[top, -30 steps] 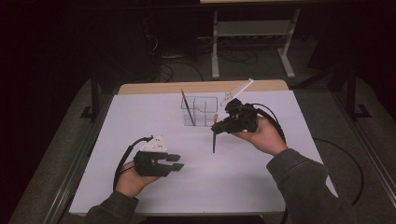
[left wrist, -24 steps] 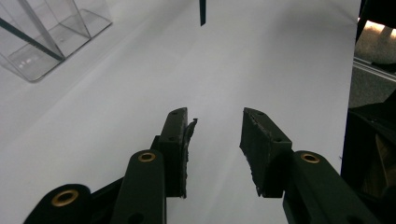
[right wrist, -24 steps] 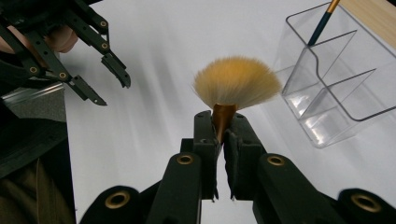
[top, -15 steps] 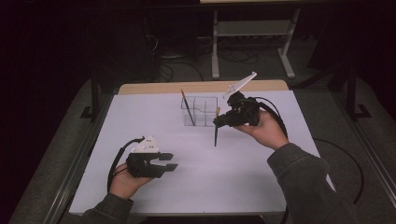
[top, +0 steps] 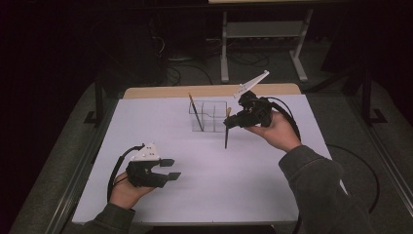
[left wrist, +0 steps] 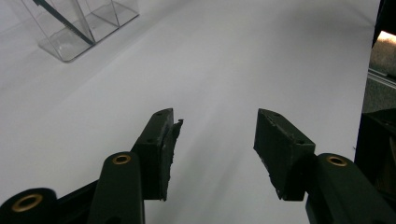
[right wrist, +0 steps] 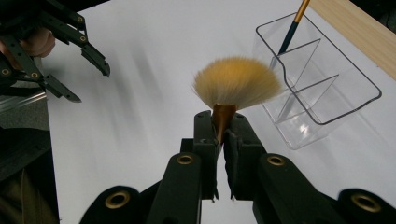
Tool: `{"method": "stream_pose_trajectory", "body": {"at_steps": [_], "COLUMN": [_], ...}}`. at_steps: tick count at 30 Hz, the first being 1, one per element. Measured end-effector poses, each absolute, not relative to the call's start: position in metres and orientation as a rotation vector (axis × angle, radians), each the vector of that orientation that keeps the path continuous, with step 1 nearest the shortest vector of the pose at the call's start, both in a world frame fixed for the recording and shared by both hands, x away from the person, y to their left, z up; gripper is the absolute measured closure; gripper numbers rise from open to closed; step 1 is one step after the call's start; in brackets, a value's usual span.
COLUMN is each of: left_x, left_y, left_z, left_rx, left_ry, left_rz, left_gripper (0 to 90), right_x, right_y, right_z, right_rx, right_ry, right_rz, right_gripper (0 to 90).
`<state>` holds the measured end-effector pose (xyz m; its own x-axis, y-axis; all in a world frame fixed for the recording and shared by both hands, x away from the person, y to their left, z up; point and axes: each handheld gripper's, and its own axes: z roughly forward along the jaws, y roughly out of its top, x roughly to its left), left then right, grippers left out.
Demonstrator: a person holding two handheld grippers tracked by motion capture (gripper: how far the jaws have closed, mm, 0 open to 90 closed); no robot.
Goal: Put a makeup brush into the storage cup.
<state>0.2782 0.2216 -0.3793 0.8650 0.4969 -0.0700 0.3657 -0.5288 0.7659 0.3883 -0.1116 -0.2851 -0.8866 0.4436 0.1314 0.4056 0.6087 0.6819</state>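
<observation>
- One brush (top: 196, 112) already stood slanted in a rear compartment of the clear organiser (top: 209, 116) at the far side of the white table (top: 243, 195).
- The right gripper (top: 229, 123) was clamped on the ferrule of the fan brush (right wrist: 236, 82), bristles up and handle hanging down, just in front of the organiser and clear of the table.
- The left gripper (top: 171, 169) hovered low over the near-left table area; its jaws had just been opening and stood apart with nothing between them.
- Judged progress: roughly midway. Remaining work: lower the fan brush, handle first, into a free compartment and release.
</observation>
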Motion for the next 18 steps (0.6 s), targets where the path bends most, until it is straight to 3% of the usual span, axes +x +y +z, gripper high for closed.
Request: {"method": "stream_pose_trajectory", "body": {"at_steps": [18], "left_x": [0.277], "left_y": [0.229], "left_z": [-0.380], "left_rx": [2.168], "left_ry": [0.644], "left_rz": [0.210], "left_gripper": [40.6], "right_x": [0.400], "right_y": [-0.109], "right_z": [-0.275], "right_rx": [0.744], "right_ry": [2.746], "right_rz": [1.147], "right_gripper": [83.1]}}
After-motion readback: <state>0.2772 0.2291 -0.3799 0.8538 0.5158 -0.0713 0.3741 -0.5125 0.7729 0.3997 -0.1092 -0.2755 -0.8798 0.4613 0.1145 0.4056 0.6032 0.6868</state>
